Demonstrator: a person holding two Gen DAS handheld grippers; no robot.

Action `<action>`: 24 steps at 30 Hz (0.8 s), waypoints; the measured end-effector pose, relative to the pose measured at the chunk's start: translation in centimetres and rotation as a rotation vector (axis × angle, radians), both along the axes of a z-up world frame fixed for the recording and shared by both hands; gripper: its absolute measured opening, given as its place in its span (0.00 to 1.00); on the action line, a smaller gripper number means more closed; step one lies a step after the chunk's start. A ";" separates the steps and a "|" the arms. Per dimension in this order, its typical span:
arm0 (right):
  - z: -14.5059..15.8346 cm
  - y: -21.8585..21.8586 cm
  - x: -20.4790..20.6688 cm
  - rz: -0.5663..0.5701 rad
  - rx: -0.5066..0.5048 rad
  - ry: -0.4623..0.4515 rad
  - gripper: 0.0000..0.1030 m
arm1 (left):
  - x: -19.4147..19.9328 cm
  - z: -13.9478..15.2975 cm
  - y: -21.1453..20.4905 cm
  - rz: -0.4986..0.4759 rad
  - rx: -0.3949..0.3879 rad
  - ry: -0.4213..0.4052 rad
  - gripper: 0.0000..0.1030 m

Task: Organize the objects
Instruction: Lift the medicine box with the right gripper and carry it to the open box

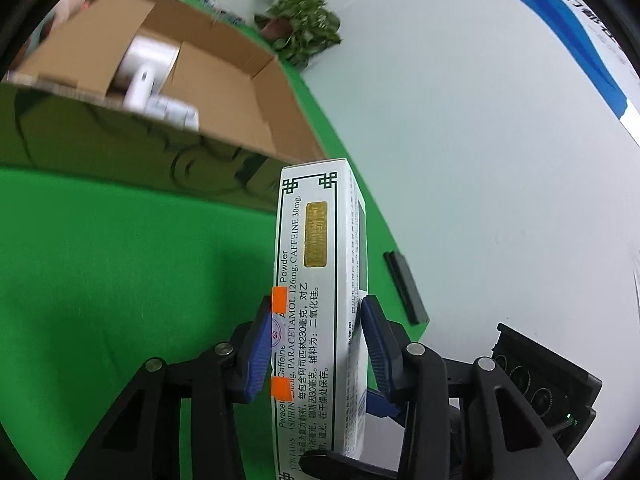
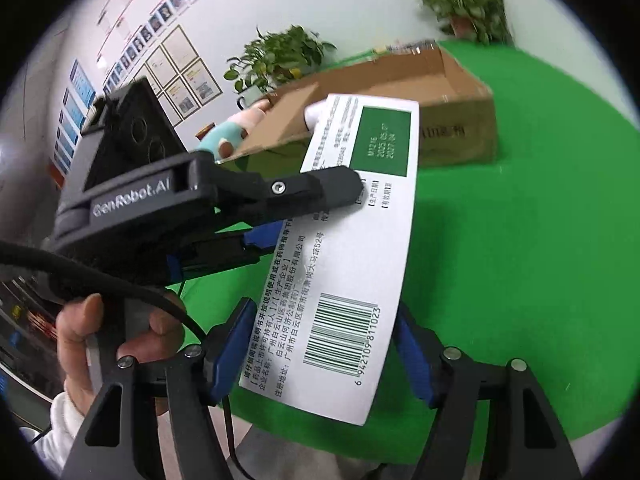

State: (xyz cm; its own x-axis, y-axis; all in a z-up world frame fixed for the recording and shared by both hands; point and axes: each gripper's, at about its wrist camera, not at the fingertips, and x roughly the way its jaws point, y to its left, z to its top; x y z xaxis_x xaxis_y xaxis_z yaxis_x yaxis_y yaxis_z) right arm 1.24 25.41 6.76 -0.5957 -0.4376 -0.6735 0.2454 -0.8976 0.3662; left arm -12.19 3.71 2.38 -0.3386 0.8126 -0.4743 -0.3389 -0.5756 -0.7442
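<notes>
White printed cardboard medicine box [image 1: 316, 300] clamped narrow-side by left gripper [image 1: 316, 344], passing to half-open right gripper [image 2: 324, 344], straddling, not visibly pressing; brown cardboard carton [image 2: 452, 92] waits beyond.

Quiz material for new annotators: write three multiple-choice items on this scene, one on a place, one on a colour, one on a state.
1. Where is the medicine box?
A) on the floor
B) between the pads of the left claw
C) lying flat on a shelf

2. What colour are the pads on that claw?
A) red
B) yellow
C) blue

3. How is the cardboard box?
A) open on top
B) taped shut
C) flattened

Key:
1 B, the pads sit against both its sides.
2 C, both show blue against the black fingers.
3 A, its flaps are open and white items show inside.
</notes>
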 end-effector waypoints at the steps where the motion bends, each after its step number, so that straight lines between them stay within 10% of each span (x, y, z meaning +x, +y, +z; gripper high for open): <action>1: 0.3 -0.2 -0.1 0.000 0.002 0.012 0.65 | -0.1 0.4 -0.2 0.003 0.002 0.008 0.39; 17: 10.4 -1.0 -7.2 0.010 0.124 0.268 0.59 | -9.1 16.5 2.0 -0.001 -0.008 0.303 0.37; 24: 12.2 0.0 -16.3 0.060 0.149 0.186 0.59 | -15.9 18.9 2.6 0.008 -0.039 0.234 0.36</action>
